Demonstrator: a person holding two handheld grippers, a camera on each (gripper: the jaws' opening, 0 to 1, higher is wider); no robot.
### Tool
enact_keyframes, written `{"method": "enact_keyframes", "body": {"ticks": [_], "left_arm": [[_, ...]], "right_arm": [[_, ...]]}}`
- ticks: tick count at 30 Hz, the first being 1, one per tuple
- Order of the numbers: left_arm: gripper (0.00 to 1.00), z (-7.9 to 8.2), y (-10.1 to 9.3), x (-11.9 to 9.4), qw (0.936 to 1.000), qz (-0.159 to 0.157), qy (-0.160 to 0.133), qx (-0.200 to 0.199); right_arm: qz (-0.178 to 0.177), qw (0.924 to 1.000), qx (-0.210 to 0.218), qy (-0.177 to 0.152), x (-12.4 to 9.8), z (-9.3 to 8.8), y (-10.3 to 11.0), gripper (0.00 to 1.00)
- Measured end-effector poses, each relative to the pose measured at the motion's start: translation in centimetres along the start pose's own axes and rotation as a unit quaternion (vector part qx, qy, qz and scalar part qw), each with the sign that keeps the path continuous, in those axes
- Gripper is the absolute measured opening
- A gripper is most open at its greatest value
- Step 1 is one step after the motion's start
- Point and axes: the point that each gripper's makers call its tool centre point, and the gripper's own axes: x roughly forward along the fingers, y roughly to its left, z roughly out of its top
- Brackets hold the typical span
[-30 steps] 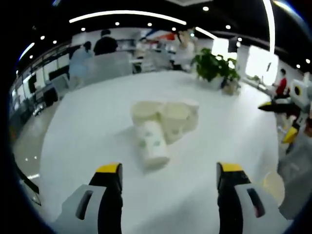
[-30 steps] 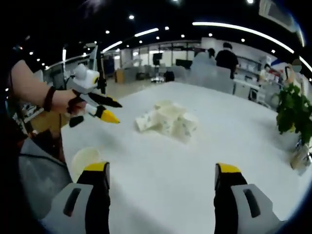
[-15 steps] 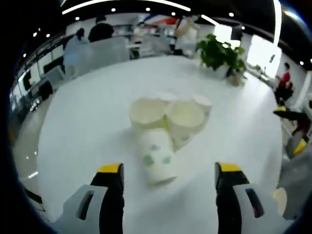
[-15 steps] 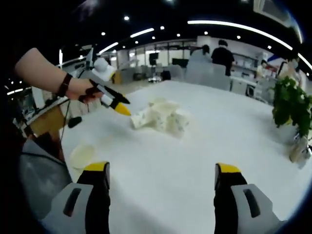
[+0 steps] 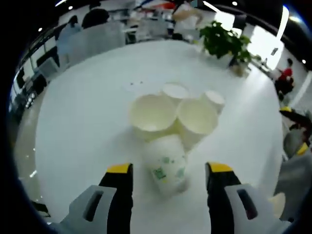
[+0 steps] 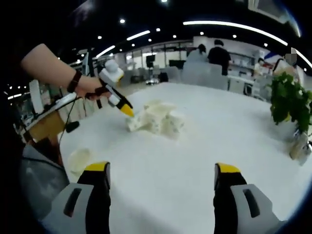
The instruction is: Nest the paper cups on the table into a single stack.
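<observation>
Just in front of the left gripper (image 5: 168, 171), a printed paper cup (image 5: 168, 163) is lying on its side on the white table (image 5: 83, 122), its base end pointing back between the two yellow-tipped jaws. Those jaws are standing wide apart, one on each side of the cup, and are holding nothing. Beyond the fallen cup, touching one another in a cluster, four more cups are sitting: two with open mouths facing the camera (image 5: 152, 112) and (image 5: 197, 117), and behind them two smaller-looking ones (image 5: 174, 90) and (image 5: 214, 99), which are probably upside down, though the blur is making that hard to judge.

In the right gripper view, the right gripper (image 6: 161, 178) is hanging over bare table well short of the cluster of cups (image 6: 153, 122), its jaws likewise spread wide and empty. A lone cup (image 6: 78, 160) is sitting apart near the table's near edge. Farther off, a potted plant (image 6: 290, 105) is standing on the table, and people are moving about the office beyond.

The step in hand looks like the first pick: the left gripper is lining up on the fallen cup. Next it needs to ease forward until the cup's wall is between the jaws, then close gently, since thin paper will crush easily.
</observation>
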Motion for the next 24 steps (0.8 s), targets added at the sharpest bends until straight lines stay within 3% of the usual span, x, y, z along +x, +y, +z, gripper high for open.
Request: {"method": "enact_keyframes", "body": {"ticks": [3,14,17,24], "left_arm": [[0.61,0.4,0.1,0.4,0.9999,0.002,0.004,0.012],[0.59,0.3,0.4,1.9,0.9984,-0.004,0.034,-0.045],[0.54,0.4,0.6,2.1,0.9986,-0.001,0.04,-0.036],[0.54,-0.2,0.5,2.8,0.9975,-0.006,0.059,-0.04]], "right_arm": [[0.002,1.0,0.002,0.003,0.1,-0.1,-0.1,0.85],[0.002,0.9999,0.011,0.002,0.4,-0.1,-0.6,0.84],[0.001,0.9999,0.017,0.002,0.4,-0.2,-0.9,0.84],[0.003,1.0,0.008,0.001,0.2,-0.2,-1.3,0.84]]}}
